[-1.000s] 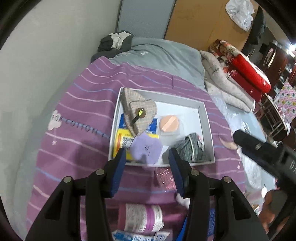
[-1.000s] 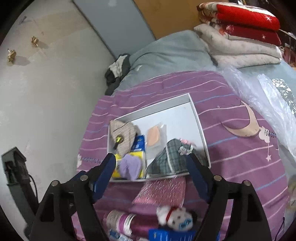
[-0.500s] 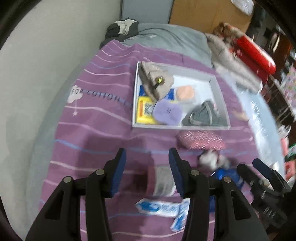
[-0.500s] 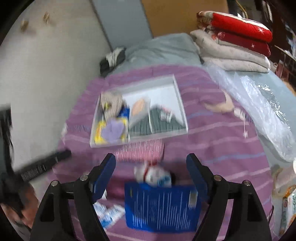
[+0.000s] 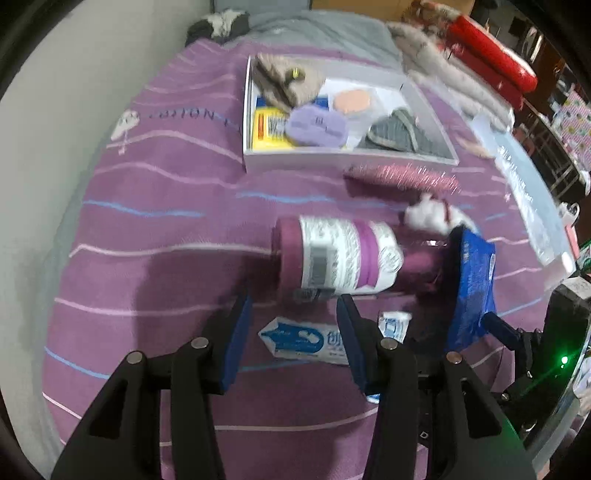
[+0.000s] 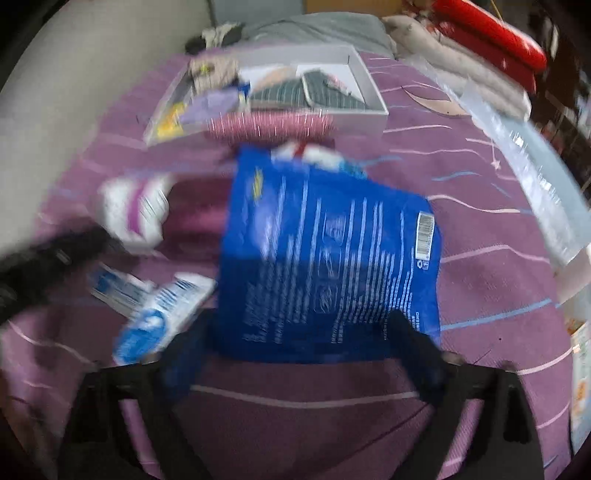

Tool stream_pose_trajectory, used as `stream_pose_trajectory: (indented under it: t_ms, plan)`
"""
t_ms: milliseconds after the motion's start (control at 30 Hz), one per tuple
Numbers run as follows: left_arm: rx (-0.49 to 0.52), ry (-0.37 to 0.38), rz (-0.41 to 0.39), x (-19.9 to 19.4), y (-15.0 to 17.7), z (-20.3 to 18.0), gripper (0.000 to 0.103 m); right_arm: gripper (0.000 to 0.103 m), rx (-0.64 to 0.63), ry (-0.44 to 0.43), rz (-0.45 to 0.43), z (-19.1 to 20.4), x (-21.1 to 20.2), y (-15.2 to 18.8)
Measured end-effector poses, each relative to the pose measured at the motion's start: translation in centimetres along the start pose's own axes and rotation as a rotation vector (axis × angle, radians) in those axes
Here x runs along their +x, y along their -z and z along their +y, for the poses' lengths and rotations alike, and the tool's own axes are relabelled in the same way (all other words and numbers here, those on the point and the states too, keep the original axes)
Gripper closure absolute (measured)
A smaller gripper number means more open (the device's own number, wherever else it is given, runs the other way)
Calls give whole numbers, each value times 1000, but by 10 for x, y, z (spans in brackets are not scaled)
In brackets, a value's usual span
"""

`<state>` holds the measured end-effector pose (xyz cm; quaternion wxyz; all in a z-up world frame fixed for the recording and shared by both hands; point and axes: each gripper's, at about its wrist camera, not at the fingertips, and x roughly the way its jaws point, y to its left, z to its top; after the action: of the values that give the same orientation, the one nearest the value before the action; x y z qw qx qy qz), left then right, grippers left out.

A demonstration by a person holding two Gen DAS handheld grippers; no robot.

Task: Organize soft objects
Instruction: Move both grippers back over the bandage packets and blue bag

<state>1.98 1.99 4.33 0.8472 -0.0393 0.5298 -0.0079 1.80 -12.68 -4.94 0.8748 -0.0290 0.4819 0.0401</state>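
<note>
Two grippers are working: the left gripper [image 5: 291, 325] is hovering wide open just short of the rolled purple towel [image 5: 343, 254]. The right gripper [image 6: 295, 354], blurred, is seemingly straddling the blue packet [image 6: 328, 258], jaws spread. Closing askew risks nudging the roll away.

We see a purple striped bedspread [image 5: 155, 192] covering the bed, printed with a small white cloud [image 5: 126, 122] and, on the other side, a pale crescent moon [image 6: 430, 101]. Beyond it lies a grey blanket [image 5: 325, 33], with a dark bundle of clothes [image 5: 218, 24] at the far corner by the pale wall [image 5: 74, 66]. Red and cream folded quilts [image 5: 476, 62] are stacked at the far right, beside crinkled clear plastic sheeting [image 6: 524, 155].
</note>
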Motion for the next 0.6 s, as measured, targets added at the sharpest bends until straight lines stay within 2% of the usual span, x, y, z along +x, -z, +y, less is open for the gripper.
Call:
stream_pose_trajectory:
  t_ms: [200, 433, 600]
  plan:
    - [-11, 2, 57, 15, 4, 7, 54, 0, 24, -29, -4, -5, 3, 2]
    - [-16, 77, 75, 16, 4, 11, 54, 0, 50, -50, -5, -9, 7, 1]
    - [11, 96, 83, 15, 6, 13, 54, 0, 50, -50, -4, -8, 6, 1]
